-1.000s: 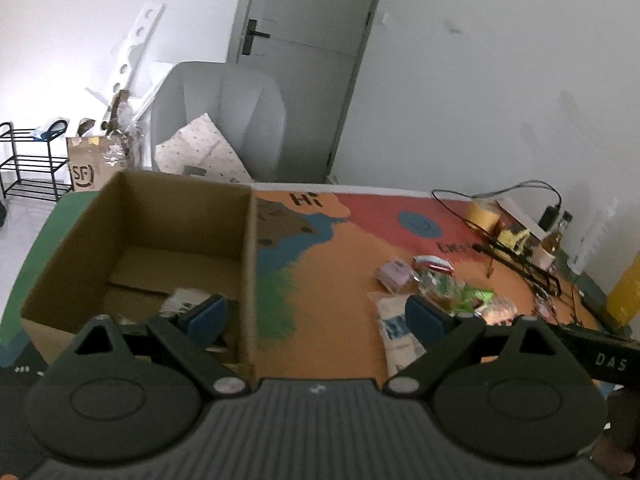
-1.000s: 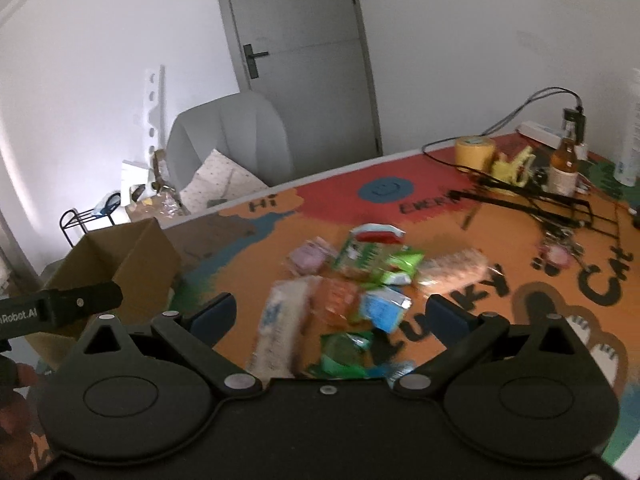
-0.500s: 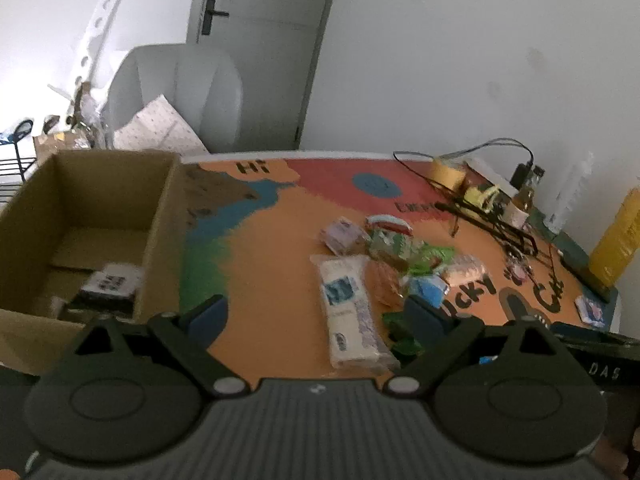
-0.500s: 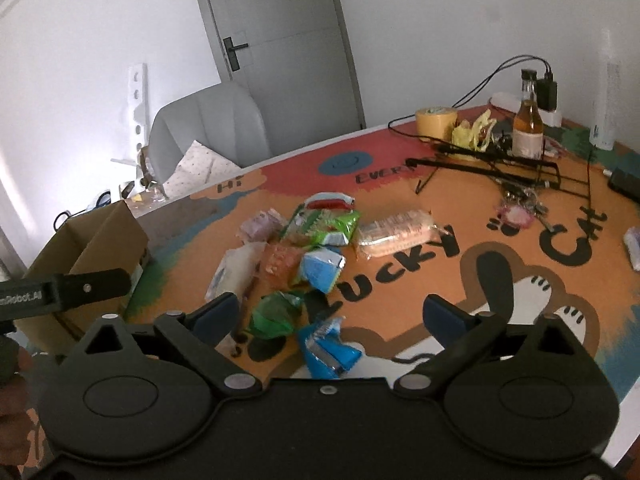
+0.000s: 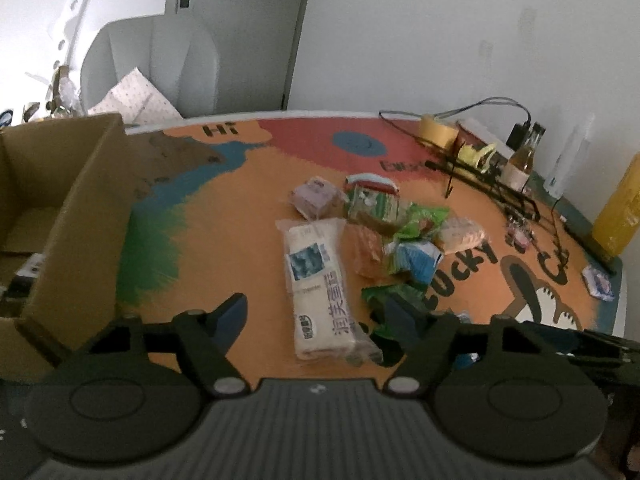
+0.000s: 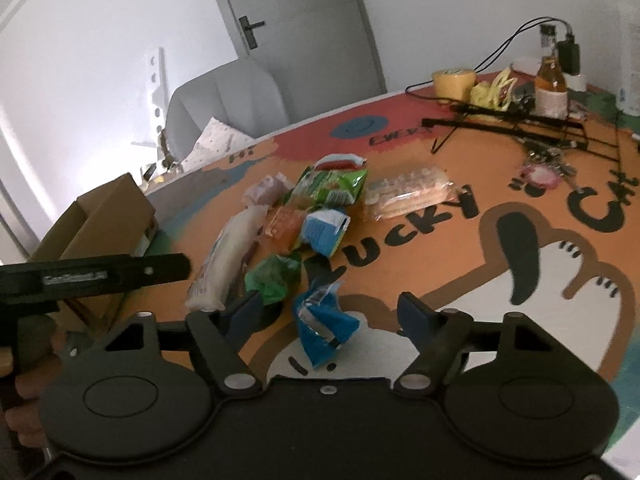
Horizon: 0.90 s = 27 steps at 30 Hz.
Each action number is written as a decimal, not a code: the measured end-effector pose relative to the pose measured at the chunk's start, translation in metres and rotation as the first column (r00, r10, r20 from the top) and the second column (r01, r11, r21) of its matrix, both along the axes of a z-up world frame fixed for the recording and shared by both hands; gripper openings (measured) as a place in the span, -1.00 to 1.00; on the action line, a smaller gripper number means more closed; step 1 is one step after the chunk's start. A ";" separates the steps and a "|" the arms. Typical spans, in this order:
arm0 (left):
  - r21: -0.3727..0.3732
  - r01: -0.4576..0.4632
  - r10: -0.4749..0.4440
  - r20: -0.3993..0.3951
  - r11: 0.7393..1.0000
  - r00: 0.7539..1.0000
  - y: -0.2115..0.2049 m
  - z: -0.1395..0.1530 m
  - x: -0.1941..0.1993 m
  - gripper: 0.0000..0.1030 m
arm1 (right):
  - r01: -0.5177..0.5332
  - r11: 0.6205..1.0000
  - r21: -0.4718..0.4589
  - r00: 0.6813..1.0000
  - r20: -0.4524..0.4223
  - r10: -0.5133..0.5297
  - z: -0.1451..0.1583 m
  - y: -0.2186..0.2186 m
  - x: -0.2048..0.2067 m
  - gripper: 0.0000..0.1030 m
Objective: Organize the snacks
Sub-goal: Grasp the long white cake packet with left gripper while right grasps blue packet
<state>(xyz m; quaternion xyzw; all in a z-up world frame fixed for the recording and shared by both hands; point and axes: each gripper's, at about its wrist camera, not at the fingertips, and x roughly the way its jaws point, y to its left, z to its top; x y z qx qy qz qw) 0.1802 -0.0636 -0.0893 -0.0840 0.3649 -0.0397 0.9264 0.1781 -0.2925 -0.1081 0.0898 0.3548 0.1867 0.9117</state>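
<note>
Left gripper [image 5: 316, 316] jaws closing around the white pack [image 5: 320, 288], no contact yet; right gripper [image 6: 332, 312] likewise around the blue pack [image 6: 324, 328]. Centre each pack, squeeze gently, then lift to the box [image 5: 80, 208].

Glossy plastic snack wrappers [image 5: 318, 276], matt brown cardboard box [image 5: 80, 208]
</note>
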 end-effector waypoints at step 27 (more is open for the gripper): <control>0.007 -0.040 0.040 -0.042 0.999 0.998 0.005 -0.026 0.018 -0.48 | 0.003 0.995 -0.104 1.000 -0.006 -0.003 -0.012 0.016 0.016 -0.45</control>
